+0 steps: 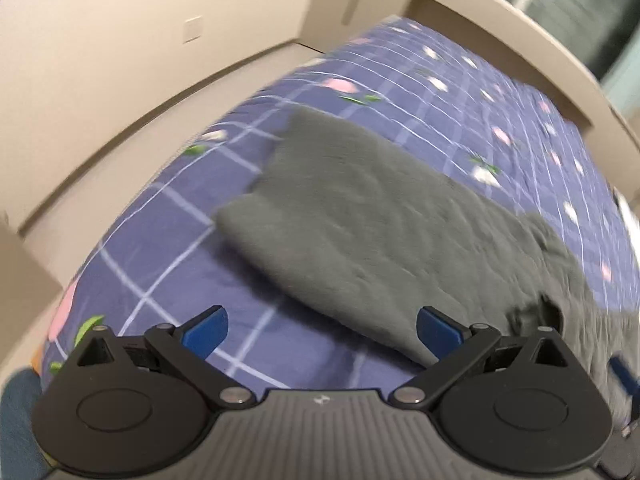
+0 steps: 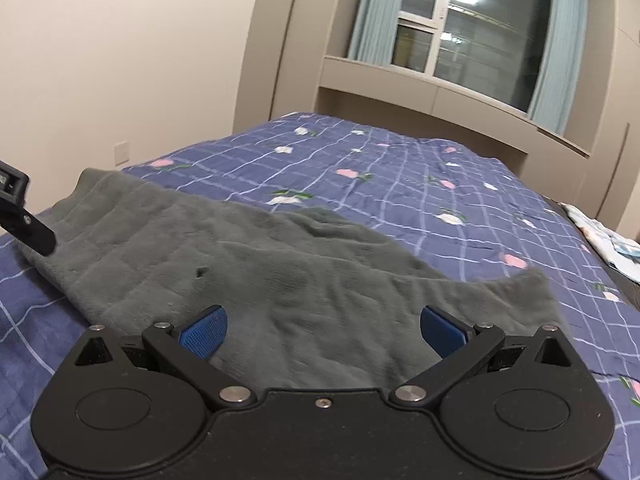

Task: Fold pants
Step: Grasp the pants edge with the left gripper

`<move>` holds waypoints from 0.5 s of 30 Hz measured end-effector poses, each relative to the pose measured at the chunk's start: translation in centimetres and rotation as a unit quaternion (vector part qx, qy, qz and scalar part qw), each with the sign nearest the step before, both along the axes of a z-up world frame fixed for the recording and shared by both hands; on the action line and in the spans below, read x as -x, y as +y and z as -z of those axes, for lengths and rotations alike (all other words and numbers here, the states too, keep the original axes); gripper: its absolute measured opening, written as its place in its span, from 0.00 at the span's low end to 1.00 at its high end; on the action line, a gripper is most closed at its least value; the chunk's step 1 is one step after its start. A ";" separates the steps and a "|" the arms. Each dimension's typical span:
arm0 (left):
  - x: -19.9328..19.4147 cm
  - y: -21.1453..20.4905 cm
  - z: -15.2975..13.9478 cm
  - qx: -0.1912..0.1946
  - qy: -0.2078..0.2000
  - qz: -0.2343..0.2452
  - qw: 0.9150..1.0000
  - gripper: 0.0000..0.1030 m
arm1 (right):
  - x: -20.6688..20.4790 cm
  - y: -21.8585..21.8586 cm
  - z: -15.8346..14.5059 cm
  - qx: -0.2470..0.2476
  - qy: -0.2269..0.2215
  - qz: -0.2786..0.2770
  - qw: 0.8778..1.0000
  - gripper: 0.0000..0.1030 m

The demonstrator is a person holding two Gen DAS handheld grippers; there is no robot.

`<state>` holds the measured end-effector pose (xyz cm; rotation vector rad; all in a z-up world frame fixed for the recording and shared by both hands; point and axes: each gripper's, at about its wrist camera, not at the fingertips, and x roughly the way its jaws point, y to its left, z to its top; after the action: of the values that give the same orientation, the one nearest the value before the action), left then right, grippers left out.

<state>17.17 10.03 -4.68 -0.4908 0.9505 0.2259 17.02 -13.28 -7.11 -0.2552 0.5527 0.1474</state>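
Observation:
Grey fleece pants (image 1: 380, 216) lie flat on a blue checked bedspread (image 1: 168, 248); they also show in the right wrist view (image 2: 248, 264), stretched from far left to near right. My left gripper (image 1: 322, 332) is open and empty, hovering just above the near edge of the pants. My right gripper (image 2: 323, 330) is open and empty, over the pants' near part. A black part of the left gripper (image 2: 24, 220) shows at the left edge of the right wrist view, by the pants' far end.
The bedspread (image 2: 400, 184) covers a wide bed. A beige wall (image 1: 120, 40) and low ledge run behind it. A window (image 2: 476, 36) with blue curtains sits beyond the bed. A light cloth (image 2: 608, 240) lies at the bed's right edge.

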 end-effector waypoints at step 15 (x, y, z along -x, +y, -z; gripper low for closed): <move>-3.1 -2.9 1.0 -0.057 -0.082 -0.005 0.995 0.99 | 0.1 -0.3 3.2 -0.030 -0.014 0.013 0.999 1.00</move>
<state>20.30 7.13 -5.72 -0.4032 0.7703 0.2429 16.95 -13.60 -10.32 -0.1920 0.5226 0.1355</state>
